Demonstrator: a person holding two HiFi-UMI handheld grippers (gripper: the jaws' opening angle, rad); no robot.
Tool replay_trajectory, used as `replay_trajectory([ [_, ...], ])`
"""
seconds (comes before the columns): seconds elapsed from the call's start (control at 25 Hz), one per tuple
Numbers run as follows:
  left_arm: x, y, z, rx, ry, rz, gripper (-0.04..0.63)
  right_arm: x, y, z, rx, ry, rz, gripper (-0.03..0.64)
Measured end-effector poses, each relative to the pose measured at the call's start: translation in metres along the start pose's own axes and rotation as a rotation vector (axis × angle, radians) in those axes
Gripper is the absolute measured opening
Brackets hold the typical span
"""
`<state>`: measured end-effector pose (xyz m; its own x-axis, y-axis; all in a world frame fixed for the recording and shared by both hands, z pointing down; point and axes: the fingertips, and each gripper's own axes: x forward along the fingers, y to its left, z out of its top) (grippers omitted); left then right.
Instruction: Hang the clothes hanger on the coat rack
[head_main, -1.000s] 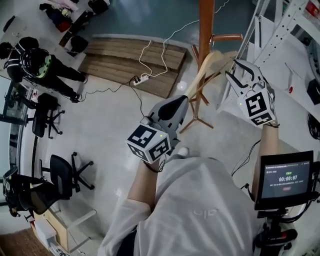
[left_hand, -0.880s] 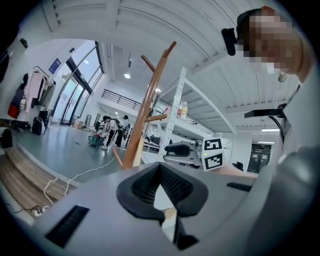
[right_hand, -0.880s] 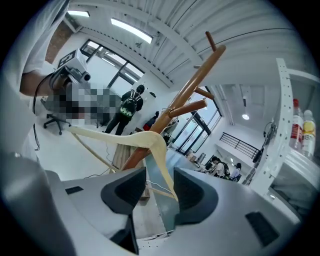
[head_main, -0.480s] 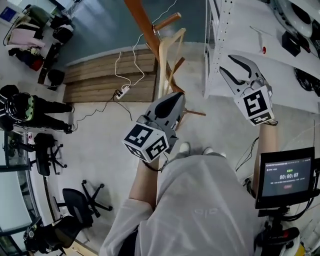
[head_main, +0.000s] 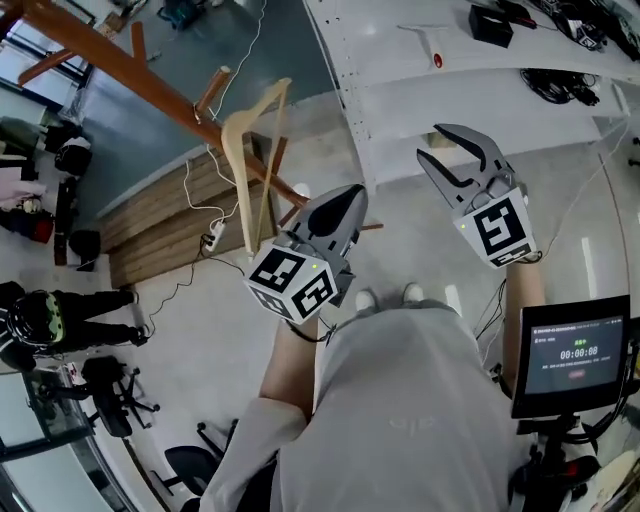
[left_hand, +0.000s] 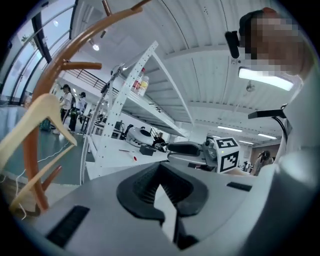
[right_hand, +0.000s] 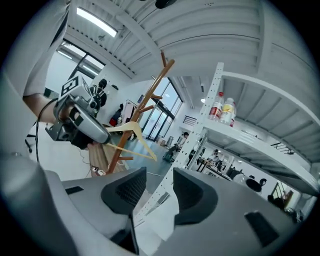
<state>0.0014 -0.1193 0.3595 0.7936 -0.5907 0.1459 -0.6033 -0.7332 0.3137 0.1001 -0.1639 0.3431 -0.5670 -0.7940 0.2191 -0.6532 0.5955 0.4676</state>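
1. The clothes hanger (head_main: 238, 180) is pale, unpainted wood: two curved shoulder arms meeting at a rounded top, with a thin straight crossbar joining their ends.
2. It sits up against the coat rack (head_main: 120, 62), a reddish-brown wooden pole with short pegs sticking out. The hanger's top is tucked right by one of those pegs and the rest dangles below, across the pole. The hook itself is too small to make out.
3. In the left gripper view the hanger (left_hand: 50, 107) is off to the left with the rack pole (left_hand: 50, 75) curving behind it, well clear of the jaws.
4. The left gripper (head_main: 352, 195) has its jaws drawn together into a point. Its own view shows the pads (left_hand: 137, 187) meeting at the tip, with only a small diamond of background behind them and nothing held.
5. That gripper points toward the rack. The hanger's lower end is near its marker cube, but the tip is apart from the wood.
6. The right gripper (head_main: 433, 142) is held out over by the white shelving (head_main: 400, 90), jaws spread wide.
7. The right gripper view agrees, with a broad gap at the jaws (right_hand: 159, 172). Only a perforated shelf upright shows through it, and nothing is gripped.
8. From that side the hanger (right_hand: 131, 131) shows in front of the rack (right_hand: 150, 95), across the room.
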Motion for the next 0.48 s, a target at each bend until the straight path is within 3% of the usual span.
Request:
replay_trajectory([
  [0.24, 0.044, -0.027, -0.015, -0.008, 0.047, -0.133, 0.002, -0.049, -0.007, -0.023, 0.133, 0.014, -0.079, 0.175],
  [0.48, 0.07, -0.072, -0.027, -0.009, 0.096, -0.28, 0.002, -0.101, 0.002, -0.045, 0.187, 0.089, -0.16, 0.173],
])
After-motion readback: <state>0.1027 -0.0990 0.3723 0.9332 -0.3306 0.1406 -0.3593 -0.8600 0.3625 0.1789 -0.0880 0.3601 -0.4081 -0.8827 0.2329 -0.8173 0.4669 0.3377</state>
